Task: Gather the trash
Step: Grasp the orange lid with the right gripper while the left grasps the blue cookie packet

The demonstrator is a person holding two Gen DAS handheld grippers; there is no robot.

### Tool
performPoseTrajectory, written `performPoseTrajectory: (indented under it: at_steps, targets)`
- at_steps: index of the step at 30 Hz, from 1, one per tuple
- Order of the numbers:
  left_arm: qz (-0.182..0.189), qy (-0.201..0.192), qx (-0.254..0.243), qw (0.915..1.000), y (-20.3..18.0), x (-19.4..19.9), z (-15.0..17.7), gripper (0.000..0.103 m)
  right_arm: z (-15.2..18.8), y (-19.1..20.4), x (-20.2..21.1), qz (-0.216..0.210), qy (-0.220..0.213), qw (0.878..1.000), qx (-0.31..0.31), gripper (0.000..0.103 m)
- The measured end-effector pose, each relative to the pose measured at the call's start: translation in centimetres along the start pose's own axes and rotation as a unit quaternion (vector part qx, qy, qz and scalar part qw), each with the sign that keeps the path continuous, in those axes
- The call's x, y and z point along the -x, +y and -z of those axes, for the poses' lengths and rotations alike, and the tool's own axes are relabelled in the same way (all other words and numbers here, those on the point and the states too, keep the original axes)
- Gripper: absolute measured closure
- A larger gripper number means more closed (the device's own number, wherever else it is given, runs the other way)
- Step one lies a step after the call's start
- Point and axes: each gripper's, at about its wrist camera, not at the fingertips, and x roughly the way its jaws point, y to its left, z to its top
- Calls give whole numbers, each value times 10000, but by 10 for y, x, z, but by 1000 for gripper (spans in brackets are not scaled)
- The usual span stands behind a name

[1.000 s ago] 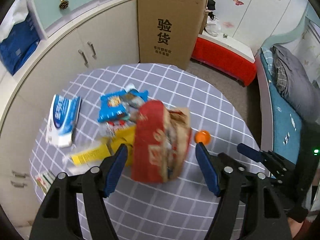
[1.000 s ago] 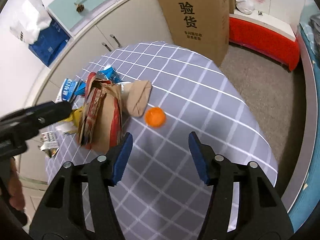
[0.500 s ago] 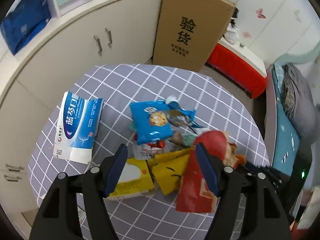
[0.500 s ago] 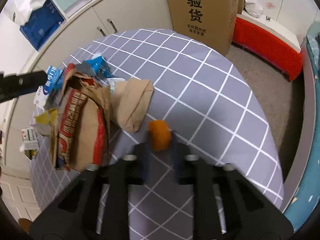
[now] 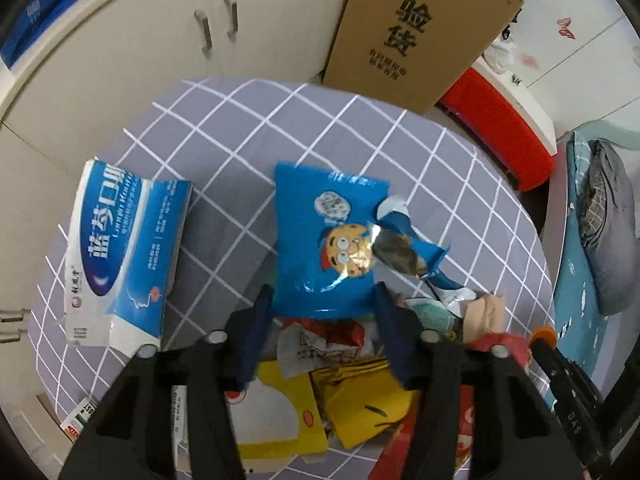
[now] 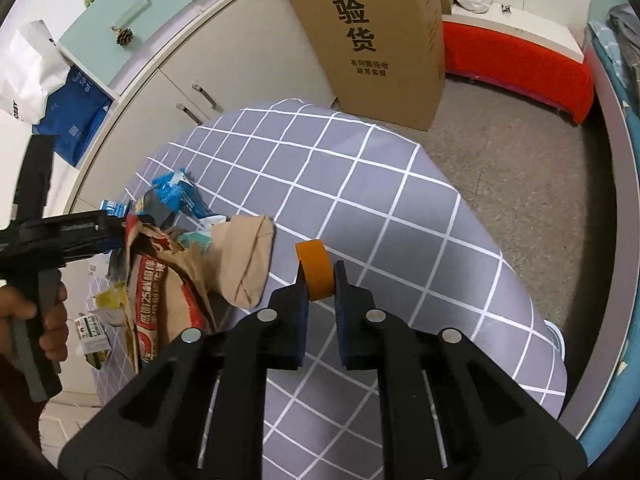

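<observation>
1. My right hand-held gripper [image 6: 319, 280] is clamped on the orange cap [image 6: 315, 270], just above the checked worktop [image 6: 400, 216].
2. My left hand-held gripper [image 5: 322, 300] has just been closing around the blue snack bag [image 5: 320, 248] atop the trash pile; contact unclear.

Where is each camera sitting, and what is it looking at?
Left wrist view: sits on the left gripper, looking steeply down at the trash pile; its fingers straddle the blue cookie wrapper, jaws just been closing.
Right wrist view: sits on the right gripper, looking down across the checked table; it pinches the orange cap, and a hand holding the left gripper shows.
Both views share the table, the cardboard box and the wrapper.
</observation>
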Motion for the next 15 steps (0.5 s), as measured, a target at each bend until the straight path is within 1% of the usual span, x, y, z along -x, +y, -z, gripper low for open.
performPoseTrajectory:
  at_steps: [2, 4, 5, 8, 9, 12, 15]
  targets:
    - [0, -70, 38, 10000, 3, 2, 0, 55, 0, 0, 0, -76, 19, 10000, -51, 91]
    - [-91, -203, 48, 9997, 6, 7, 1, 55, 0, 1, 1, -138, 13, 9999, -79, 91]
    - [-61, -227, 76, 9997, 7, 9, 2, 55, 0, 0, 2, -183, 15, 9998, -95, 91]
    - [-92, -484, 187, 9986, 9, 26, 8, 55, 0, 0, 7, -289, -24, 9995, -101, 91]
    - [-88, -624, 220, 9978, 7, 35, 12, 55, 0, -1, 9, -348, -39, 9993, -110, 91]
    - [-88, -1000, 179, 9948, -7, 63, 24, 55, 1, -4, 16, -479, -98, 9987, -161, 91]
    - [-28, -1304, -50, 9914, -35, 87, 39, 55, 4, -14, 31, -590, -189, 9979, -214, 91]
